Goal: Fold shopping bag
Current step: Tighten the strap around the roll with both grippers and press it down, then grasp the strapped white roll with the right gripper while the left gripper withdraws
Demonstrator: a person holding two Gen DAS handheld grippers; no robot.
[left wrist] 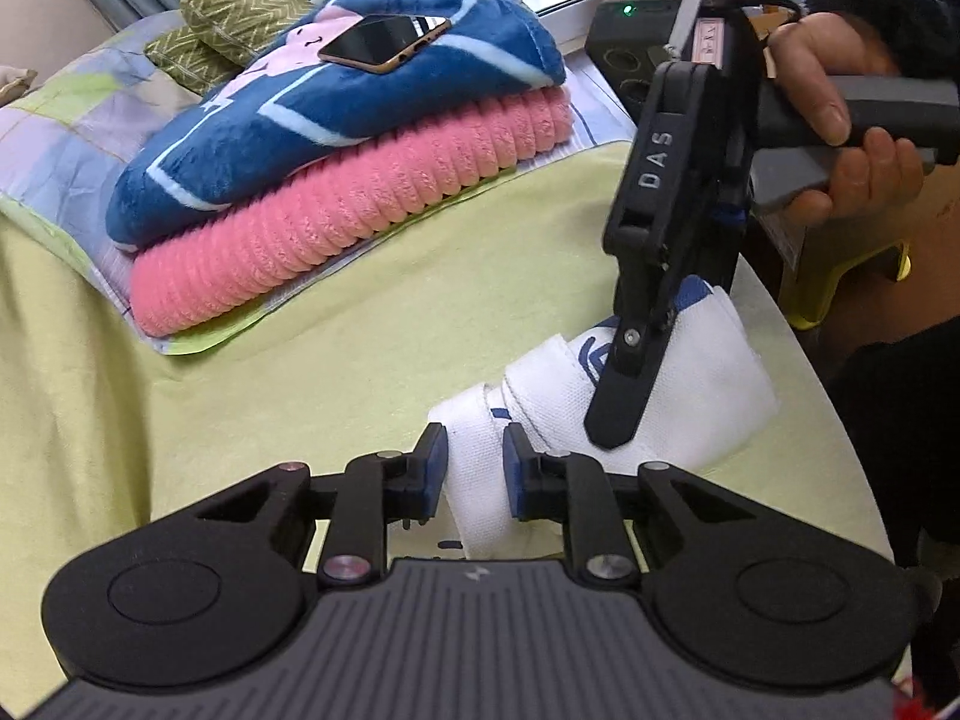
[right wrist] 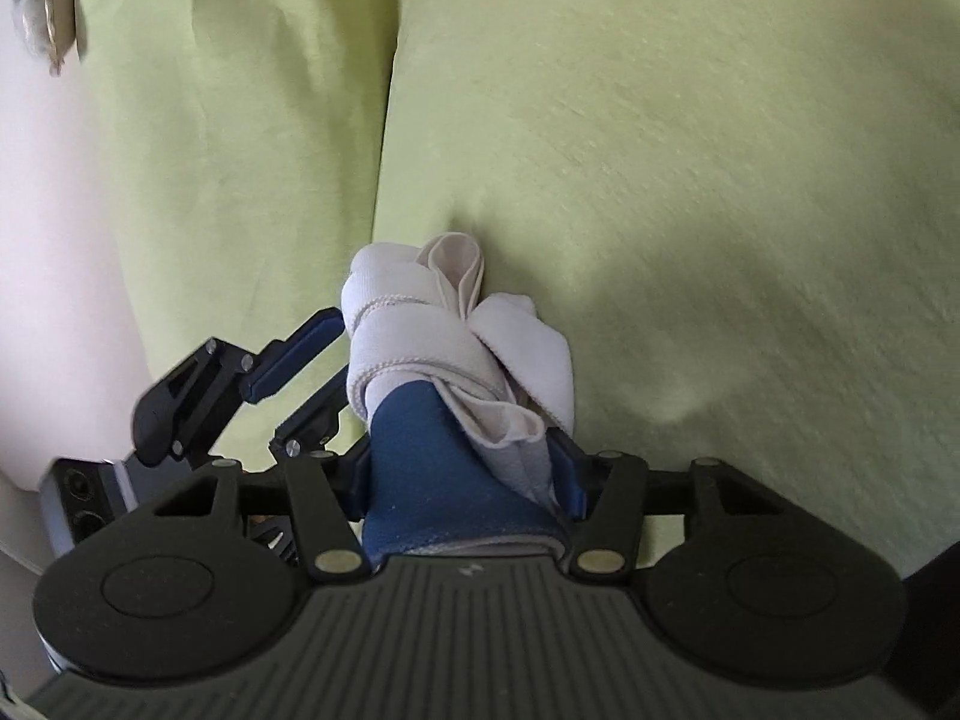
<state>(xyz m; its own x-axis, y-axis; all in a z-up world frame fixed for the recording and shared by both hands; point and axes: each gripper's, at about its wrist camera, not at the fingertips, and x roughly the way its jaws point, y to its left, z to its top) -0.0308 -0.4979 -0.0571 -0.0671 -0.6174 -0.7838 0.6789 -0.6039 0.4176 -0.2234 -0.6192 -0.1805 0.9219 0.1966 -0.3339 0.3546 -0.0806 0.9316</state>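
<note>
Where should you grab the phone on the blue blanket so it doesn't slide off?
Grab the phone by its two long edges, coming down from above. It lies flat, screen up, on the sloping top of the blue blanket, so only its thin sides offer something to pinch. Both grippers are busy: left gripper and right gripper hold the shopping bag.

Bare green sheet [left wrist: 336, 372] left of the rolled shopping bag [left wrist: 708, 396]: open passage for you. Behind the bag, stacked blankets [left wrist: 336, 180] carrying a phone [left wrist: 384, 42] block you. Right of the bag, the bed edge drops off near a yellow stool [left wrist: 852, 282].
</note>
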